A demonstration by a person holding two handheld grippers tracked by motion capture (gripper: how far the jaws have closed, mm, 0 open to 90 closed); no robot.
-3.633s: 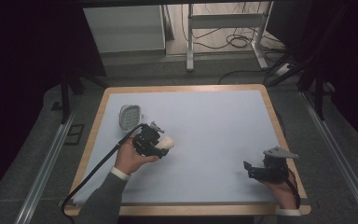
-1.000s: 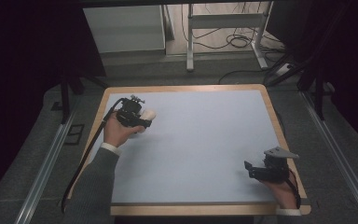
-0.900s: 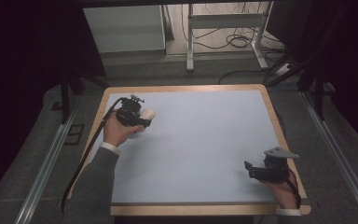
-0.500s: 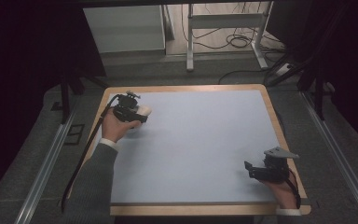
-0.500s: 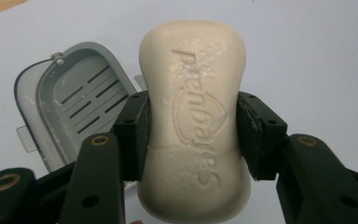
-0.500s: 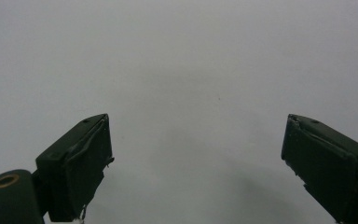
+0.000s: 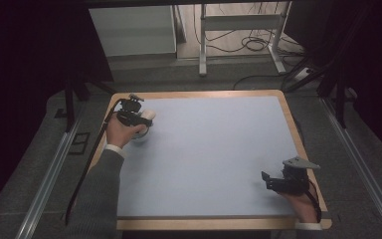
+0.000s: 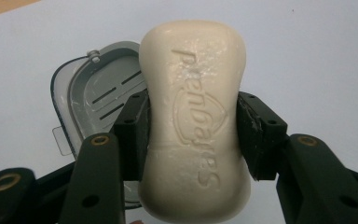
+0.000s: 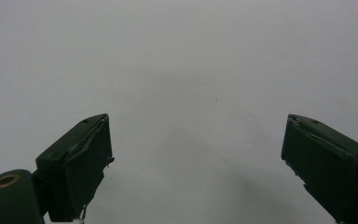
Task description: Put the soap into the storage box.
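Soap [image 8: 195, 116] clamped between left tongs [image 8: 191, 135] | above soap dish [image 8: 93, 93]

Bright counter in a dark room, with sharp close-ups.

In the high view the pale blue counter [image 7: 214, 159] is evenly lit from above, while the room to its left and right falls into near black; the floor beyond the far edge is dimly lit. That view is soft and slightly grainy, and small things near the counter's far-left corner lose detail. In the left gripper view the soap bar [image 8: 194, 116] is crisp, its embossed lettering clear, with a mild sheen and no hard glare; the soap dish [image 8: 95, 95] behind it is a little softer. In the right gripper view a faint, diffuse shadow lies on the counter between the black jaws, whose near bases blur.
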